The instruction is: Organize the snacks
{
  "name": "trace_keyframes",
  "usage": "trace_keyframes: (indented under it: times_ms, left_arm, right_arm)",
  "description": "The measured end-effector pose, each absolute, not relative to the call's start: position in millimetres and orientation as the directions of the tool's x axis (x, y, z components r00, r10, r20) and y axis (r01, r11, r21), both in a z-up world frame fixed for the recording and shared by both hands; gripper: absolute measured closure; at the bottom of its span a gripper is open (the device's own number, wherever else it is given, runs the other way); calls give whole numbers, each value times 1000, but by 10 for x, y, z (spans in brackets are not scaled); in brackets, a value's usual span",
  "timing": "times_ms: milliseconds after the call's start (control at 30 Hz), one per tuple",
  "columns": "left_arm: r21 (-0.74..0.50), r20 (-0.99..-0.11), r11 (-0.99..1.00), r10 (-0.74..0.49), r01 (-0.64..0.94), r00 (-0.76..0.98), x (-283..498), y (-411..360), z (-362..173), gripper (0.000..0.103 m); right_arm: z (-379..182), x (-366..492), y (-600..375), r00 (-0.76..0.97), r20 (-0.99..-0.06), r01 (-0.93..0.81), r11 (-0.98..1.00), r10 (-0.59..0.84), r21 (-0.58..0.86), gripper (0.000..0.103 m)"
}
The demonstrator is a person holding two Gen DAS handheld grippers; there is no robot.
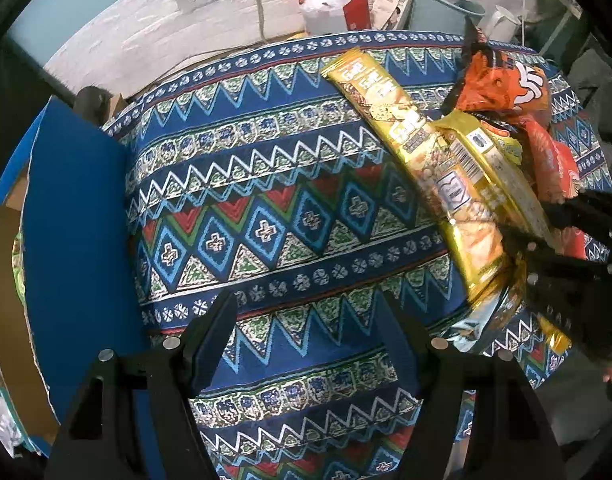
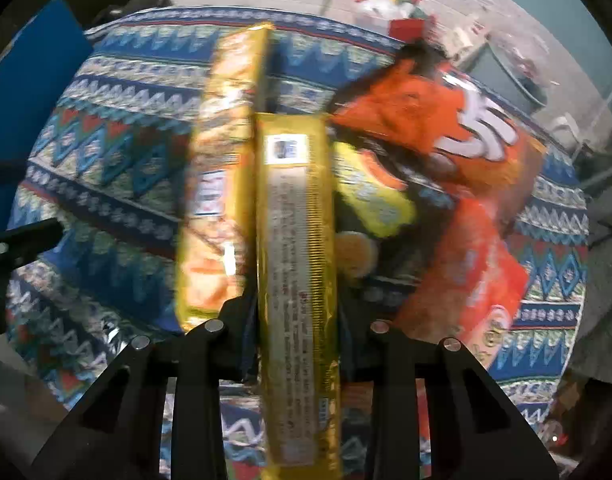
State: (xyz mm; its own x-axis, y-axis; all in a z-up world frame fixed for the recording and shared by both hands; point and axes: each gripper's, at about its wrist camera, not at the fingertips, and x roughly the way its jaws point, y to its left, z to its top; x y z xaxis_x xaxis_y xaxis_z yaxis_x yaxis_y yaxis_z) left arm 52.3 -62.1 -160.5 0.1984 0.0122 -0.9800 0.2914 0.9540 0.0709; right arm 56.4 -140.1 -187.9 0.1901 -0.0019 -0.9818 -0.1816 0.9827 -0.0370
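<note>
Your right gripper (image 2: 296,312) clamps the gold biscuit pack (image 2: 296,240); your left gripper (image 1: 306,308) gapes empty beside the blue cardboard box (image 1: 78,220), contents unclear.

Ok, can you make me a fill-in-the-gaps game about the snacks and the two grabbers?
1. The right gripper is shut on a long ____ packet with a barcode side up.
2. The left gripper has ____ between its open fingers but the cloth.
3. The big bag beside the long packets is ____.
4. The snacks lie on a patterned ____.

Missing words: gold; nothing; orange; tablecloth
</note>
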Motion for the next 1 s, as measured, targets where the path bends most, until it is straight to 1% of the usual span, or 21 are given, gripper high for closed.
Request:
trace_keyframes:
  times_ms: [267, 400, 567, 667, 1000]
  left_arm:
    - [39, -983, 970, -6, 240, 181, 560, -482, -1584, 30]
    - [-9, -984, 982, -42, 190, 174, 641, -478, -1585, 27]
    - [-71, -981, 991, -89, 111, 170, 825, -518, -1608, 26]
    - [-92, -979, 993, -103, 73, 174, 931, -592, -1626, 23]
    - [-160, -973, 987, -153, -29, 175, 1240, -892, -1822, 23]
  right_arm:
    - [-1776, 556, -1174, 196, -976, -215, 975, 92, 49, 72]
    - [-1643, 595, -1233, 250, -964, -201, 979, 91, 40, 72]
    - [-1515, 669, -1507, 299, -949, -144, 988, 95, 53, 72]
    - [-1483, 693, -1661, 313, -946, -107, 993, 80, 48, 72]
    - [-1522, 705, -1958, 325, -943, -43, 998, 67, 56, 72]
